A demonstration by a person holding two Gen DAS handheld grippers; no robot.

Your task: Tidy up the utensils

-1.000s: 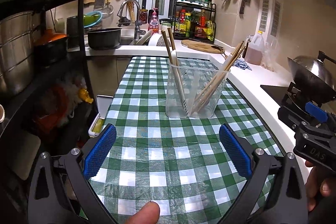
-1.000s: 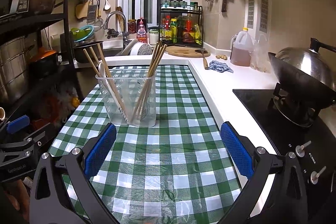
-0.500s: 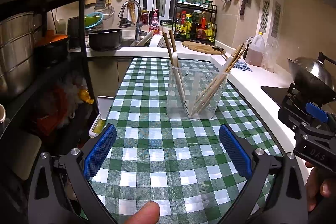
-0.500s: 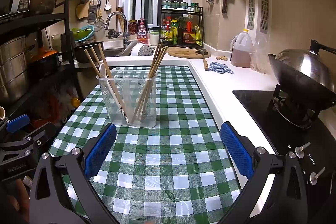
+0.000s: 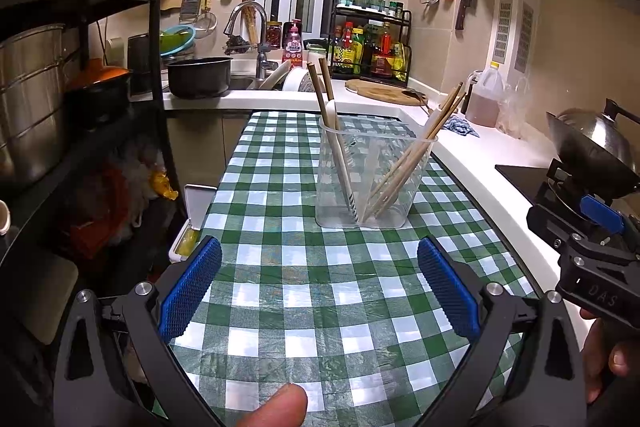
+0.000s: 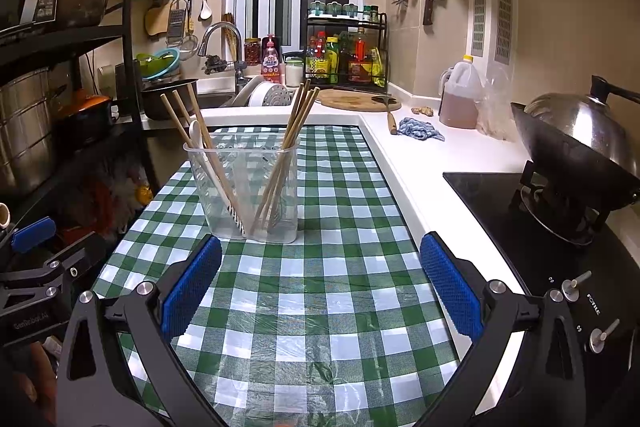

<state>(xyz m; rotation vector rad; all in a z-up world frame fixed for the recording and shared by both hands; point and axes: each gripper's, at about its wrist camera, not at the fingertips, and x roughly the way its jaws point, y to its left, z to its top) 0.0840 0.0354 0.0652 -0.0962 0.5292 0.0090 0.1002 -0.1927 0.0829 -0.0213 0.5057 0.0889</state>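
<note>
Wooden chopsticks (image 5: 404, 163) lean in a clear plastic holder (image 6: 244, 187) on the checked table (image 6: 320, 307); both grippers, left (image 5: 319, 287) and right (image 6: 320, 287), hover with jaws released.

Clear glossy plastic holder (image 6: 244, 187), matt wooden chopsticks (image 6: 286, 151), shiny checked plastic tablecloth (image 6: 320, 307).

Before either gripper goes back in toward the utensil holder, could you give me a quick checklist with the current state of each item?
1. Left gripper open and empty: ok.
2. Right gripper open and empty: ok.
3. Clear utensil holder upright on the checked tablecloth: ok.
4. Chopsticks and white spoon inside the holder: ok.
5. No loose utensils on the cloth ahead of either gripper: ok.
6. Which compartment each utensil sits in: cannot tell.
</note>
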